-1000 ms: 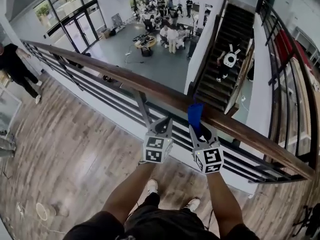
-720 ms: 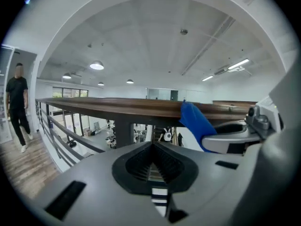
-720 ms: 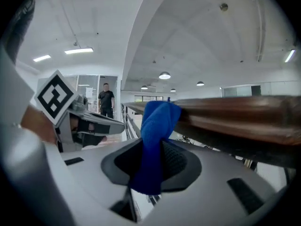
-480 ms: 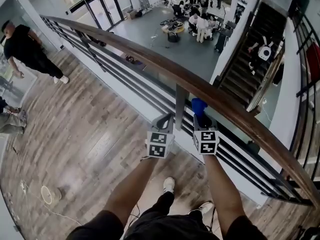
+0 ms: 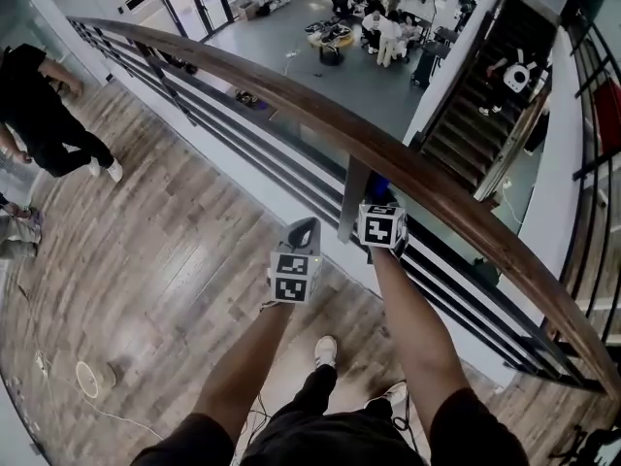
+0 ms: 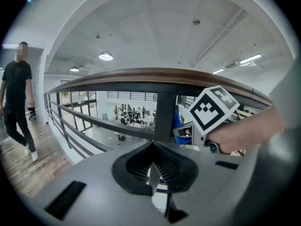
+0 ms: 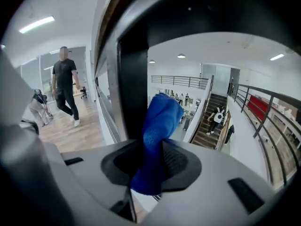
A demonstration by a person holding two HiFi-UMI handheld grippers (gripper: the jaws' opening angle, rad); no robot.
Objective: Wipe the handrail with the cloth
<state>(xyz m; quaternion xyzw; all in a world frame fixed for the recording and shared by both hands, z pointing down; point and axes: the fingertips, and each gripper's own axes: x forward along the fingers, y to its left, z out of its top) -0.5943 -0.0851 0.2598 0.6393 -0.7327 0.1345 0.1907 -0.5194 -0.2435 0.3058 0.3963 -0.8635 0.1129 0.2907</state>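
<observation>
The brown wooden handrail (image 5: pixel 320 115) runs from upper left to lower right over dark metal bars. My right gripper (image 5: pixel 378 197) reaches up beneath it beside a dark post (image 5: pixel 351 197), shut on a blue cloth (image 7: pixel 157 140). In the head view only a sliver of that cloth (image 5: pixel 378 183) shows under the rail. The right gripper view looks along the rail's dark underside (image 7: pixel 188 8). My left gripper (image 5: pixel 302 231) hangs lower and to the left, short of the rail, shut with nothing in it (image 6: pixel 153 175). From it I see the rail (image 6: pixel 155 76) above and the cloth (image 6: pixel 177 121).
A person in black (image 5: pixel 39 115) walks on the wooden floor at left. Beyond the railing is a drop to a lower hall with several people and a staircase (image 5: pixel 475 115). A tape roll (image 5: pixel 89 379) lies on the floor at lower left.
My right gripper has risen under the handrail, so the rail now hides most of the cloth. The left gripper has dropped back and left, away from the rail.
</observation>
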